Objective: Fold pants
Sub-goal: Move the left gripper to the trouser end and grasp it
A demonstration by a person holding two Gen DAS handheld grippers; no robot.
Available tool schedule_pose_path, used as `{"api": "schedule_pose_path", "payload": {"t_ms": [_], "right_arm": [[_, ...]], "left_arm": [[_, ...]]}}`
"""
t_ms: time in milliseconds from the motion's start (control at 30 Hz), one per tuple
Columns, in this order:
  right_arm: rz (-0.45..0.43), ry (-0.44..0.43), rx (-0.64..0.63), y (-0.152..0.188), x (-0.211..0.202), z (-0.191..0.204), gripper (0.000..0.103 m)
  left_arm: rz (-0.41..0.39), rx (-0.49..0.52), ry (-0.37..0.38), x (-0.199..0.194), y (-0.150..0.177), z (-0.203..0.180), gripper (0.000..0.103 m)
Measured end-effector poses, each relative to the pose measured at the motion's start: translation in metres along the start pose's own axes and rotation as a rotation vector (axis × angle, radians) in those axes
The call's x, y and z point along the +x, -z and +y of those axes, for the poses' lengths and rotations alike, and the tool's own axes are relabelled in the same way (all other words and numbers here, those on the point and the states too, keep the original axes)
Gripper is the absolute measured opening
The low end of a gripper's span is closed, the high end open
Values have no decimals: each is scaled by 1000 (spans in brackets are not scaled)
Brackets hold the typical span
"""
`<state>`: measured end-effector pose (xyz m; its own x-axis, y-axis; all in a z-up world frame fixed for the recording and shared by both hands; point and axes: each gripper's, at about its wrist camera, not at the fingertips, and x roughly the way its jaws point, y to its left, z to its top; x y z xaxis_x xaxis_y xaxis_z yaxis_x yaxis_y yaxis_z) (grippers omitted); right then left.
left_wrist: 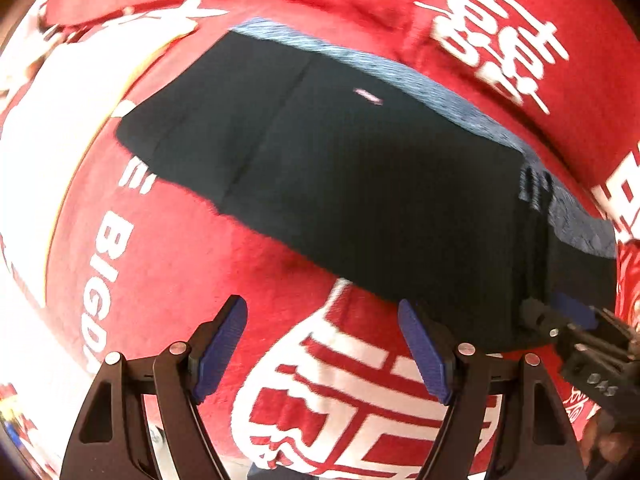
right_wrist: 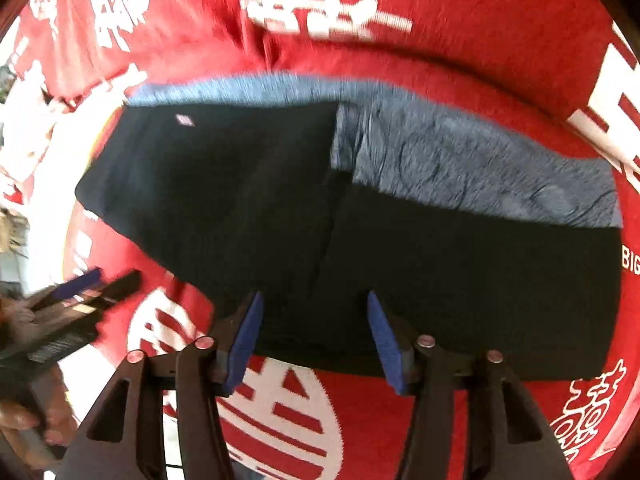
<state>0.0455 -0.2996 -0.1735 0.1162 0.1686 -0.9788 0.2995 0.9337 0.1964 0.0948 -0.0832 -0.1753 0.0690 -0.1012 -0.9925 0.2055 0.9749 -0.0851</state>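
One garment: a pair of dark navy fabric pants [left_wrist: 340,184] with a heathered grey-blue band [right_wrist: 460,164] along the far edge is seen lying folded and flat on the cloth.
One small tag: a pale pink label [left_wrist: 368,96] is seen on the dark fabric near the band.
One surface: a red plush cloth with white printed characters [left_wrist: 360,400] is spread under everything.
Two tools: a black two-finger left gripper with blue pads [left_wrist: 324,350] and a matching right gripper [right_wrist: 316,340] are counted.
Left gripper: its fingers are held apart over the red cloth, just beside the near hem of the pants, nothing between them.
Right gripper: its fingers are spread wide at the near edge of the pants, the dark fabric lying between the pads; no clamping is seen.
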Motion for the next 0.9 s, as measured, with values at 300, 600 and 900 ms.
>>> {"api": "schedule_pose_path", "payload": {"t_ms": [300,600,900], "right_arm": [[22,82,-95,2,7,20,74],[-28,97,-92,1,-9,37,75],[-11,83,-107,2,1,38,74]], "left_arm": [[-13,-131,12,3,2,50,79],[-37,-168,23,5,-21,76,79],[-90,-296,125,8,-49,110,79]]}}
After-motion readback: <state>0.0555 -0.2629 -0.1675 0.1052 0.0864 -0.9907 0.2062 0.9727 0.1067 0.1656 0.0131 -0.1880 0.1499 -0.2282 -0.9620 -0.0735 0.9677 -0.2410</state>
